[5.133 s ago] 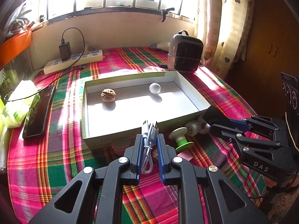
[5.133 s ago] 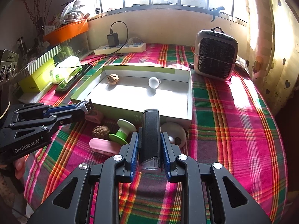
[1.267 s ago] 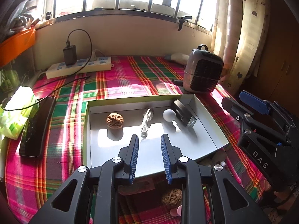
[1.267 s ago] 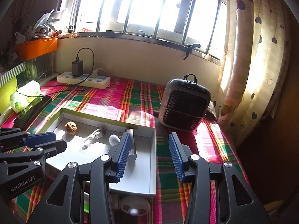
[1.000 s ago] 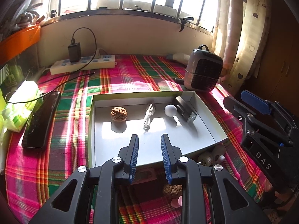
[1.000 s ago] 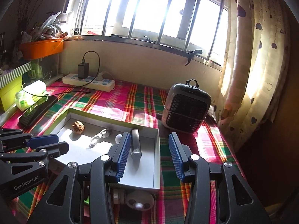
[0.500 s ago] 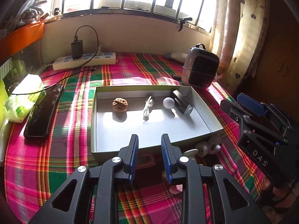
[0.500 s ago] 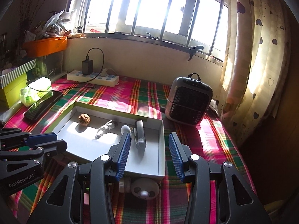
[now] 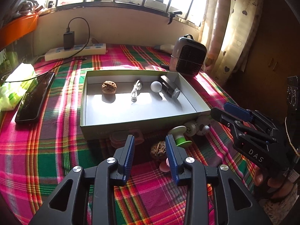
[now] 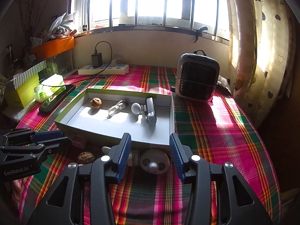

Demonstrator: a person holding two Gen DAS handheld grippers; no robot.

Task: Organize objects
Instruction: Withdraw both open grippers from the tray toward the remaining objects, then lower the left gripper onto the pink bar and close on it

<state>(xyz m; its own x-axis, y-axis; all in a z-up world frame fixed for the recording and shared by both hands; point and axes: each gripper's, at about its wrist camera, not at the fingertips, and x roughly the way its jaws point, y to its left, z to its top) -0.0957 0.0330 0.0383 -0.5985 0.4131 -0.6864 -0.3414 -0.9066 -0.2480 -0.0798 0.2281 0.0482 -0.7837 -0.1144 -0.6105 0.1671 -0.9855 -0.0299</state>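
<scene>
Between the blue ribbed pads of the left gripper [image 9: 150,146]: plaid cloth only; jaws opening, nothing in them. Brown wrinkled walnut [image 9: 158,149] just beyond the right pad, partly hidden by it. Green-and-white spool-shaped peg [image 9: 179,136] just right of that, tilted, its white cap toward the box. Pink rounded piece [image 9: 163,166] shows low beside the pad.

Right gripper [image 10: 150,155] released, jaws spread, empty. Round white panda-face toy [image 10: 154,160] lies on the cloth between and beyond the pads, not touched, hard against the box's near wall.

Shallow white cardboard box with green outer walls [image 9: 116,126] sits mid-table, long axis across the left wrist view. Pink rectangular item [image 9: 129,136] lies at its near wall, in shadow. Loose items crowd the strip between box and grippers; little room there.

Inside the box, a row along the far side, apart from each other except the last two: second brown walnut [image 9: 109,87], coiled white cable [image 9: 135,91] lengthwise toward the near wall, small white ball [image 9: 156,86], dark cylinder with metal end [image 9: 170,90] just beside the ball, long axis slanting toward the near right corner, metal end nearest. Box floor in front of the row is bare.

Red, green and pink plaid tablecloth [image 10: 215,131] runs wide and bare right of the box. Grey fan heater [image 10: 196,78] stands behind.
</scene>
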